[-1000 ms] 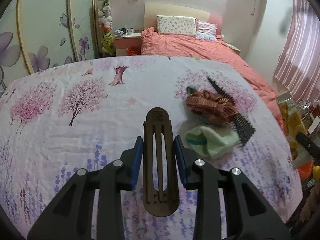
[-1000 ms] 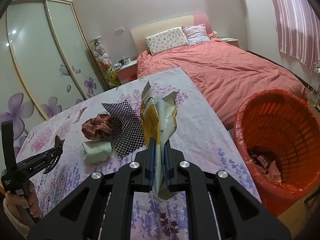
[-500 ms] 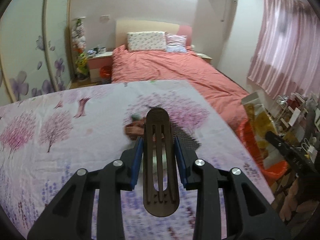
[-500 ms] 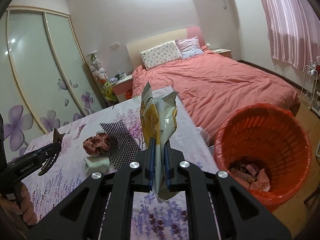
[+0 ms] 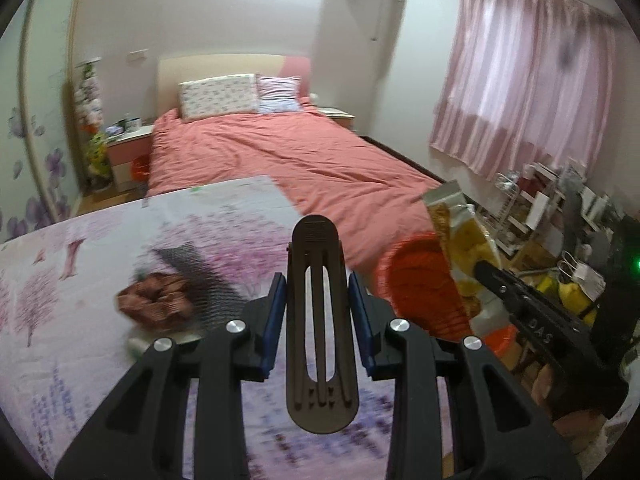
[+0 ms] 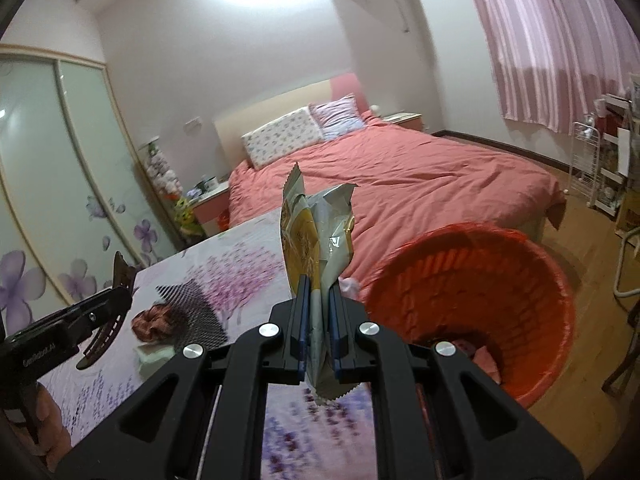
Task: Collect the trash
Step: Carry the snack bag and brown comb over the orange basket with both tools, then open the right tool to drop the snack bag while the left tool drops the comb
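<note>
My left gripper [image 5: 318, 320] is shut on a dark brown hair clip [image 5: 320, 328] that stands upright between its blue pads, above the flowered tablecloth [image 5: 100, 264]. My right gripper [image 6: 318, 320] is shut on a crumpled yellow and silver snack wrapper [image 6: 316, 232], held up near the table's right edge. The orange trash basket [image 6: 472, 276] stands on the floor just right of the table, with crumpled paper in its bottom. In the left wrist view the wrapper [image 5: 460, 240] and the right gripper [image 5: 488, 276] hang in front of the basket [image 5: 420, 280].
On the table lie a brown scrunchie [image 6: 150, 318], a black checked cloth [image 6: 188, 312] and a pale green folded cloth [image 6: 154, 354]. A bed with a coral cover [image 6: 400, 176] stretches behind. A wire rack with clutter [image 6: 600, 168] stands at the right wall.
Both grippers have swung right toward the table's edge and risen a little. The basket has come nearer in the right wrist view and entered the left wrist view. Both grips are unchanged.
</note>
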The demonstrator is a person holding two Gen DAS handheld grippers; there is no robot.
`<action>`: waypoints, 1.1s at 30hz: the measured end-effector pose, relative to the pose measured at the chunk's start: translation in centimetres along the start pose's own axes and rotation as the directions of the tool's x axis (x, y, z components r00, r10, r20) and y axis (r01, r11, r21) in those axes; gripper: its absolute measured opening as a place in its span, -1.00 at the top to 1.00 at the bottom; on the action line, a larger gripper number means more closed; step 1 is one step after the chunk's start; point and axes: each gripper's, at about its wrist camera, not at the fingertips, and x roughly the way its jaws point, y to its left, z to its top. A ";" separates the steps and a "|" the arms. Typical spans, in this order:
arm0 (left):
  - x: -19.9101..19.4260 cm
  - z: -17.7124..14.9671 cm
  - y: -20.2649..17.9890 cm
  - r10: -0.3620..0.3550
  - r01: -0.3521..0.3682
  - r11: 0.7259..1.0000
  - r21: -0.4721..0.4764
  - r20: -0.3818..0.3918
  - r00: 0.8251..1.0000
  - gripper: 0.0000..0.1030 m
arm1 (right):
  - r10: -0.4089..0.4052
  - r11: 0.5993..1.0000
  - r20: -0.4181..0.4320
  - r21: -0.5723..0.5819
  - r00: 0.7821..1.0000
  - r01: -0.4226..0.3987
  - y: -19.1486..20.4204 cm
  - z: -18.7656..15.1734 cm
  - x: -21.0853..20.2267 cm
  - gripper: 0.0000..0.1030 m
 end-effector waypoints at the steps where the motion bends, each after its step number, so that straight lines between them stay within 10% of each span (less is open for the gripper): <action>1: 0.4 0.1 -0.6 -0.012 0.012 1.000 0.007 -0.002 1.000 0.38 | -0.011 1.000 0.006 0.007 1.000 0.011 -0.6 0.1 -0.1 0.83; 18: 12.0 0.6 -13.0 -0.203 0.220 0.968 0.125 -0.135 0.970 0.38 | -0.119 0.979 -0.044 0.164 0.992 0.124 -11.0 0.7 3.5 0.79; 27: 16.5 -0.6 -12.8 -0.140 0.161 0.983 0.091 -0.204 0.969 0.04 | -0.133 0.974 -0.081 0.176 0.988 0.146 -12.5 -0.2 4.1 0.24; 33: 15.7 -1.1 -10.8 -0.054 0.074 0.991 0.112 -0.176 0.983 -0.15 | -0.161 0.974 -0.087 0.149 0.983 0.173 -11.8 -0.7 3.6 0.23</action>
